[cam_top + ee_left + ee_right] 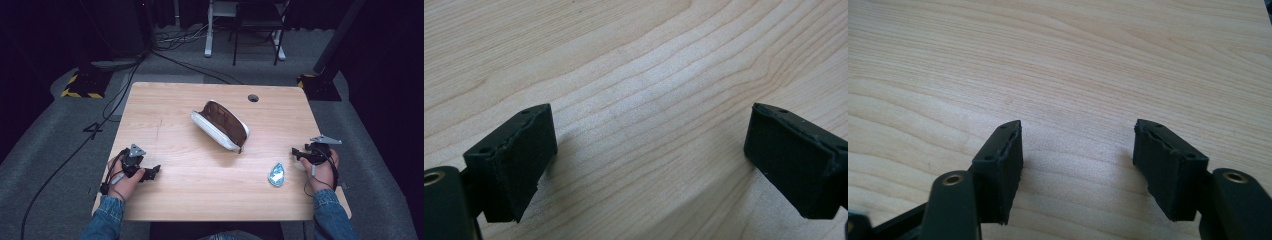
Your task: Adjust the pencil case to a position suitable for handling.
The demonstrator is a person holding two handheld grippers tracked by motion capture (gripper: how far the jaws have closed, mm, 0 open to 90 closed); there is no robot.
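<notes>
Left gripper (152, 172): held low at the table's near left edge, jaws spread wide, nothing between them.
Right gripper (296, 152): held at the near right edge, jaws apart, nothing gripped.
Blue packet (276, 174): laid flat on the table (165, 130), just beside the right gripper.
Pouch (221, 125): placed mid-table, unzipped, brown lining seen, well apart from both grippers.
</notes>
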